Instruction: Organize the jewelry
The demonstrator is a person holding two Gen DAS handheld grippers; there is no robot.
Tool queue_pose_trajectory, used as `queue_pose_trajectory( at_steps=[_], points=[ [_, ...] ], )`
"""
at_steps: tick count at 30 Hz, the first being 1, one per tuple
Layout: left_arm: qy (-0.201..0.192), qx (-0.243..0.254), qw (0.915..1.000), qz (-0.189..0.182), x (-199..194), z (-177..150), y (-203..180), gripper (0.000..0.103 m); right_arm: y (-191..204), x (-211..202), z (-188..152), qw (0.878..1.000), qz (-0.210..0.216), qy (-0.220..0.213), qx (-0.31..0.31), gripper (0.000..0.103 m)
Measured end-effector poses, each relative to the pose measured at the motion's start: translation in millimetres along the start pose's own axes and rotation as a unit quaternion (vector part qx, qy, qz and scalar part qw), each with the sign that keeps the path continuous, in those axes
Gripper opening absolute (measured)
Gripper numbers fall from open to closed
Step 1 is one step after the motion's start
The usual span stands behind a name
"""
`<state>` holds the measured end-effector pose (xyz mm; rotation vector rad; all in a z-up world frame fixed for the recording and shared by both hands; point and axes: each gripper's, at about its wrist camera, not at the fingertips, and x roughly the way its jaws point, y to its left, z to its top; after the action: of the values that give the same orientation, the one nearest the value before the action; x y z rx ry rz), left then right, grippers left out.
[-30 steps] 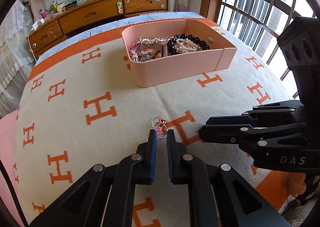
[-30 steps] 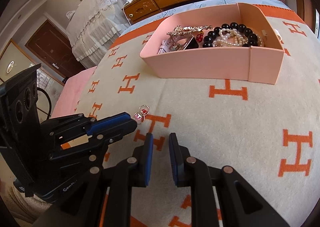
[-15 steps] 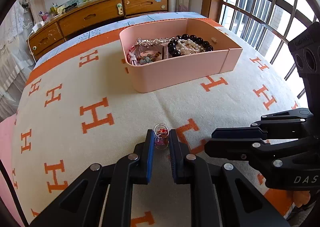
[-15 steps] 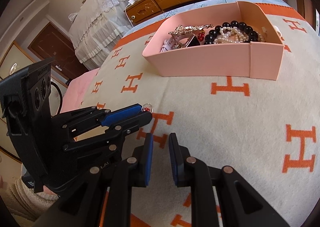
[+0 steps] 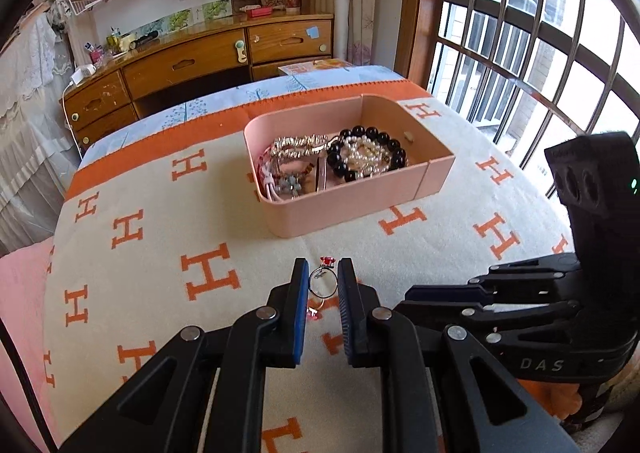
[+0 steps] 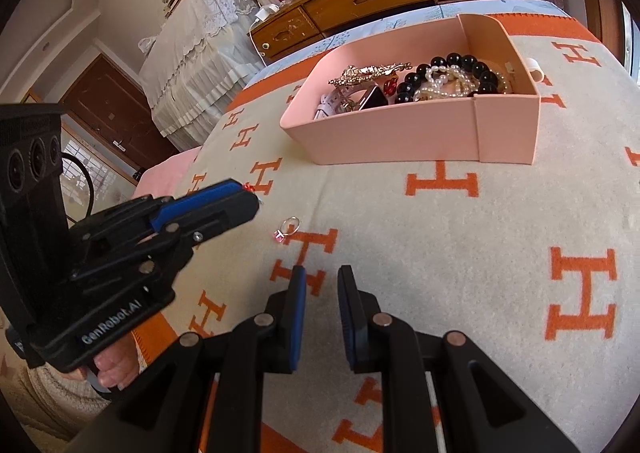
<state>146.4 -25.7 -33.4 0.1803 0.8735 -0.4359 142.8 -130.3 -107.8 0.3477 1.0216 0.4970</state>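
Note:
My left gripper (image 5: 323, 273) is shut on a silver ring with a red stone (image 5: 322, 285), held above the blanket. From the right wrist view, the left gripper (image 6: 250, 199) hangs at the left with the red stone (image 6: 249, 187) peeking out at its tip. A second ring with a pink stone (image 6: 289, 227) lies on the blanket just right of that tip. The pink box (image 5: 360, 209) (image 6: 400, 133) holds black beads, pearls and a gold chain. My right gripper (image 6: 322, 281) (image 5: 408, 301) hovers near the lying ring, shut, with nothing between its fingers.
A cream blanket with orange H marks (image 5: 208, 277) covers the bed. A wooden dresser (image 5: 192, 65) stands behind it. The barred window (image 5: 520, 53) is to the right, and lace-draped furniture (image 6: 200, 53) to the left.
The left gripper closed on the red-stone ring and rose with it off the blanket. The pink-stone ring stayed lying there. The right gripper kept its place.

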Motion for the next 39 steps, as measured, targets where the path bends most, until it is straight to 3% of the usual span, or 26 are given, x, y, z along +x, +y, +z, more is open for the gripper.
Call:
queue_pose_trajectory(
  at_steps=[6,12,19,26,36,39],
  points=[
    [-0.036,-0.026,0.999,-0.011,-32,35,5,0.013,11,3,7,1.0,0.001,0.007,-0.027,0.016],
    [-0.063,-0.068,0.9956,0.014,-60,51,17,0.013,31,16,14,0.998,0.001,0.02,-0.06,0.016],
    [-0.059,-0.124,0.9905,0.017,-63,31,50,0.013,50,45,18,0.996,-0.022,0.048,-0.077,0.016],
    [-0.064,-0.162,0.9847,0.007,-60,0,83,0.013,65,56,19,0.992,-0.078,0.029,-0.099,0.016],
    [-0.07,-0.172,0.9823,-0.024,-51,-22,98,0.013,81,60,16,0.977,-0.178,0.012,-0.114,0.016],
    [-0.071,-0.175,0.9815,-0.033,-49,-26,102,0.013,84,63,17,0.976,-0.184,0.012,-0.113,0.016]
  ],
)
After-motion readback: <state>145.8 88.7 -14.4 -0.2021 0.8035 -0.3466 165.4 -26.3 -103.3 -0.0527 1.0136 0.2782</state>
